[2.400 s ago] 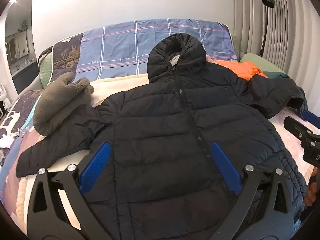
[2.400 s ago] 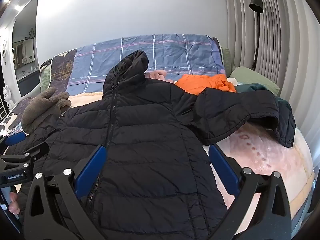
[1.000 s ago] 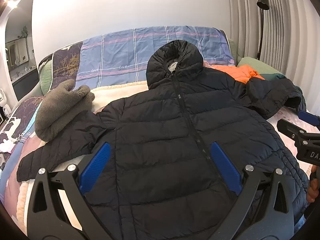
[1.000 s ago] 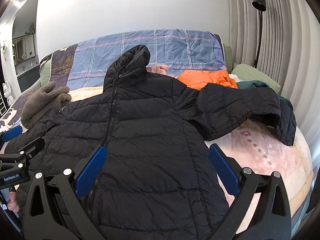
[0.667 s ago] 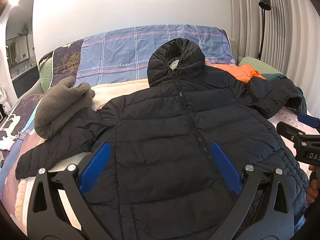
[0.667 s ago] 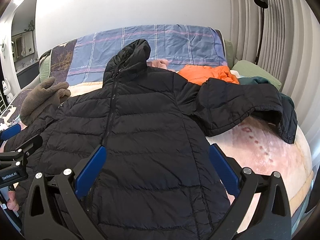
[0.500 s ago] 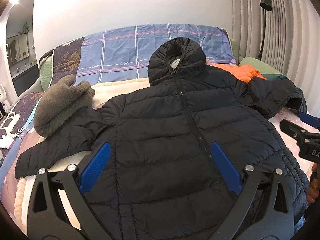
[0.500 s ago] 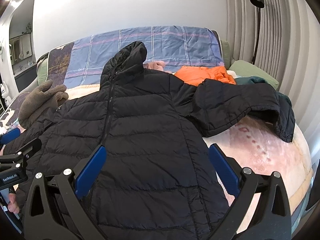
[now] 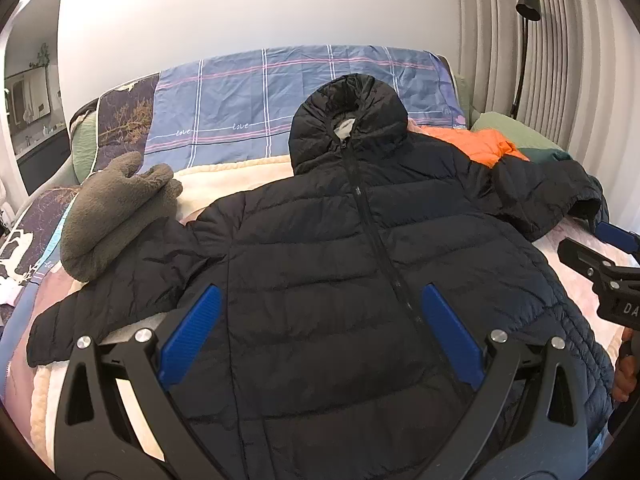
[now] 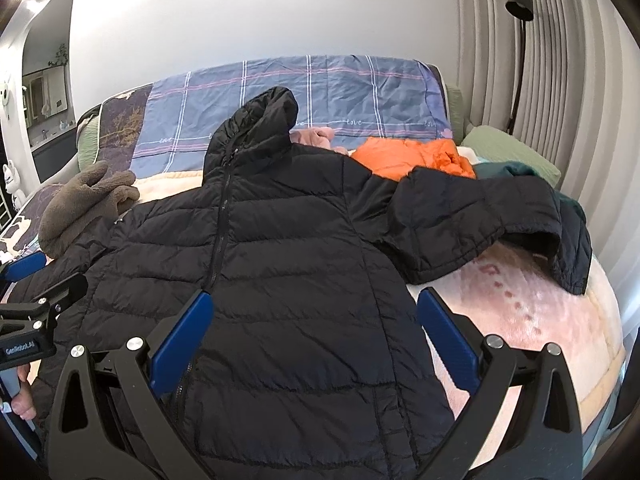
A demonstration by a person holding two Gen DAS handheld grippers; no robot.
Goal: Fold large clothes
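Observation:
A black hooded puffer jacket (image 9: 344, 264) (image 10: 280, 264) lies front up on the bed, zipped, hood toward the headboard. One sleeve (image 9: 108, 288) stretches out flat to the left. The other sleeve (image 10: 480, 220) lies bent over other clothes at the right. My left gripper (image 9: 320, 328) hovers open above the jacket's lower front, nothing between its blue pads. My right gripper (image 10: 316, 332) hangs open above the jacket's right half, also holding nothing. Each gripper shows at the edge of the other's view.
A grey fleece garment (image 9: 112, 208) is bundled at the left. An orange jacket (image 10: 412, 156) and a dark green garment (image 10: 508, 170) lie at the right by a green pillow (image 10: 512, 148). A blue checked cover (image 9: 280, 96) drapes the headboard. A floor lamp (image 10: 518, 40) stands by the curtain.
Both grippers have only drifted slightly above the jacket; both stayed open. The jacket has not moved.

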